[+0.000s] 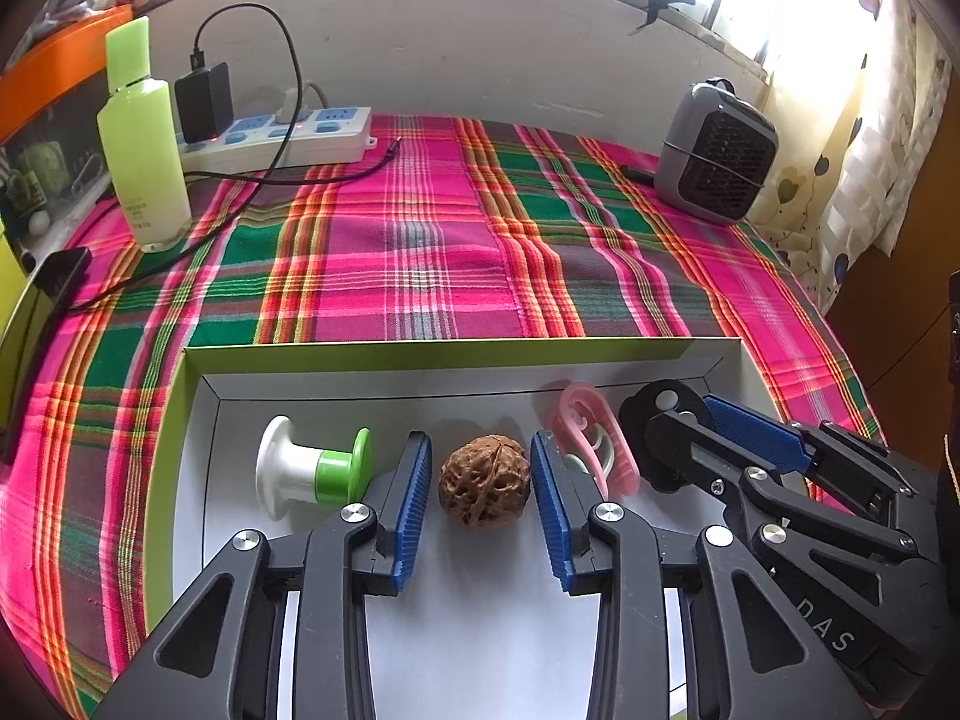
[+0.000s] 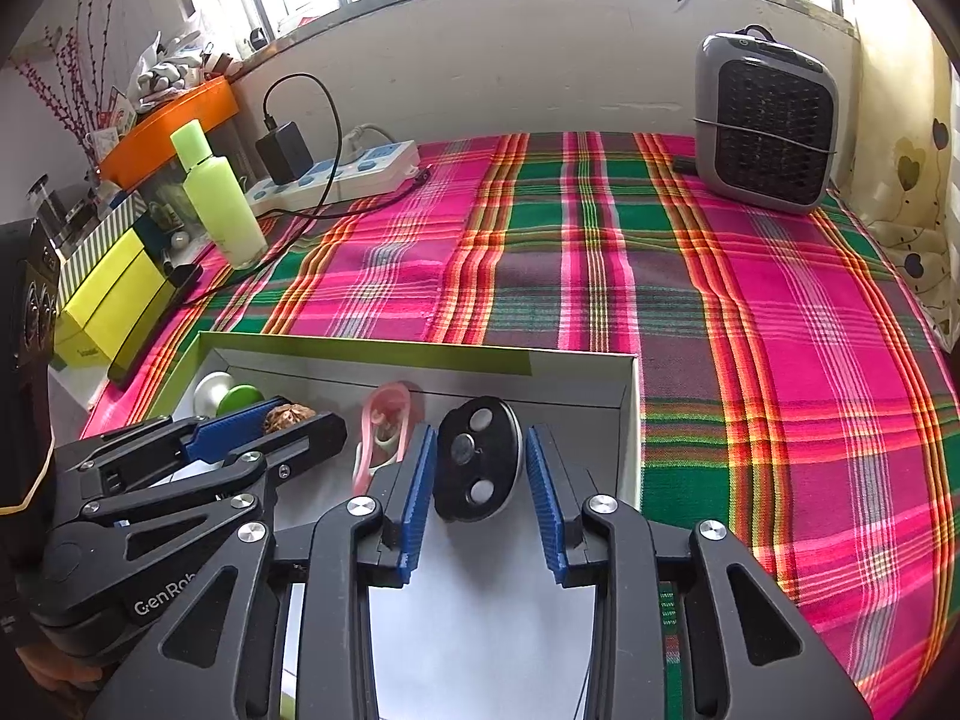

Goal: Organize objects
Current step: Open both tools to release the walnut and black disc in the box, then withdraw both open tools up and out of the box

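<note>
A shallow white box (image 1: pixel 456 381) with green sides lies on the plaid cloth. In it sit a white and green spool (image 1: pixel 309 468), a brown walnut (image 1: pixel 485 481), a pink curved piece (image 1: pixel 591 435) and a black disc (image 2: pixel 477 459). My left gripper (image 1: pixel 480 474) is open, its jaws on either side of the walnut with small gaps. My right gripper (image 2: pixel 480 471) is open, its jaws on either side of the black disc, not clamping it. The box also shows in the right wrist view (image 2: pixel 420 360), with the pink piece (image 2: pixel 384 426) beside the disc.
A pale green bottle (image 1: pixel 141 144) stands at the back left beside a white power strip (image 1: pixel 288 138) with a black charger and cables. A grey fan heater (image 1: pixel 717 153) stands at the back right. Yellow boxes (image 2: pixel 108 306) and an orange tray (image 2: pixel 174 126) line the left side.
</note>
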Demonstrator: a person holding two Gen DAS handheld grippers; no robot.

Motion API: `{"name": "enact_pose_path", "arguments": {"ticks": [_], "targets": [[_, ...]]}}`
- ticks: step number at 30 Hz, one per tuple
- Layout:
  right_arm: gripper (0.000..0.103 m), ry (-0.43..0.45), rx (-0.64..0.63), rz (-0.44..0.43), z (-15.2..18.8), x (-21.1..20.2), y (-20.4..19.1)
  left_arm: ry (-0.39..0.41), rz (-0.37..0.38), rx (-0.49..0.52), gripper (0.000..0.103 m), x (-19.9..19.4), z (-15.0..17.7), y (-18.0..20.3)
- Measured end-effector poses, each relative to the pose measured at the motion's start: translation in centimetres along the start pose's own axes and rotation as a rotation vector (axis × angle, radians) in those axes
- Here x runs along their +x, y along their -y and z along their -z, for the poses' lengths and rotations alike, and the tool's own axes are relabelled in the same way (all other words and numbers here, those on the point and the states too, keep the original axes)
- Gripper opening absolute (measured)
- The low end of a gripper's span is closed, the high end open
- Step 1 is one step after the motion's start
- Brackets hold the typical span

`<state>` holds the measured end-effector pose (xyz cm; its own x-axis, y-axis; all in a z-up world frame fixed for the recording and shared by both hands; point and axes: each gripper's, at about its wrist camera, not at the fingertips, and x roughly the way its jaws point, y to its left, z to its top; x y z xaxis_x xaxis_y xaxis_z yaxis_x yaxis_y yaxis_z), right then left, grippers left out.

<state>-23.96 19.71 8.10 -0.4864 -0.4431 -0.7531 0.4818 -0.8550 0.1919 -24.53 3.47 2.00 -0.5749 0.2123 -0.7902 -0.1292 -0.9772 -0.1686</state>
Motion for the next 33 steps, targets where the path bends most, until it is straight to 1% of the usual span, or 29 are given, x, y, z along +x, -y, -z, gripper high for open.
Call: {"name": "enact_pose_path", "arguments": {"ticks": [7, 13, 16, 19, 23, 29, 33], "targets": [[0.036, 0.003, 0.003, 0.005, 0.1, -0.2, -0.1, 0.006, 0.004, -0.006, 0.034, -0.6, 0.1, -0.2], [0.041, 0.01, 0.01, 0.005, 0.3, -0.7, 0.0, 0.017, 0.005, -0.008, 0.038, -1.3, 0.3, -0.1], [0.042, 0.014, 0.014, 0.002, 0.4, -1.1, 0.0, 0.027, 0.004, -0.007, 0.039, -1.8, 0.4, -0.2], [0.042, 0.017, 0.014, 0.003, 0.5, -1.4, -0.1, 0.046, -0.013, 0.0, 0.04, -2.5, 0.7, -0.1], [0.042, 0.023, 0.008, 0.008, 0.7, -1.9, -0.3, 0.051, -0.02, 0.001, 0.04, -3.0, 1.1, -0.1], [0.042, 0.035, 0.007, 0.016, 1.0, -2.7, -0.5, 0.073, -0.059, 0.012, 0.04, -4.0, 1.6, 0.1], [0.042, 0.046, 0.01, 0.019, 1.2, -3.3, -0.6, 0.082, -0.054, 0.01, 0.04, -4.8, 1.9, 0.1]]}}
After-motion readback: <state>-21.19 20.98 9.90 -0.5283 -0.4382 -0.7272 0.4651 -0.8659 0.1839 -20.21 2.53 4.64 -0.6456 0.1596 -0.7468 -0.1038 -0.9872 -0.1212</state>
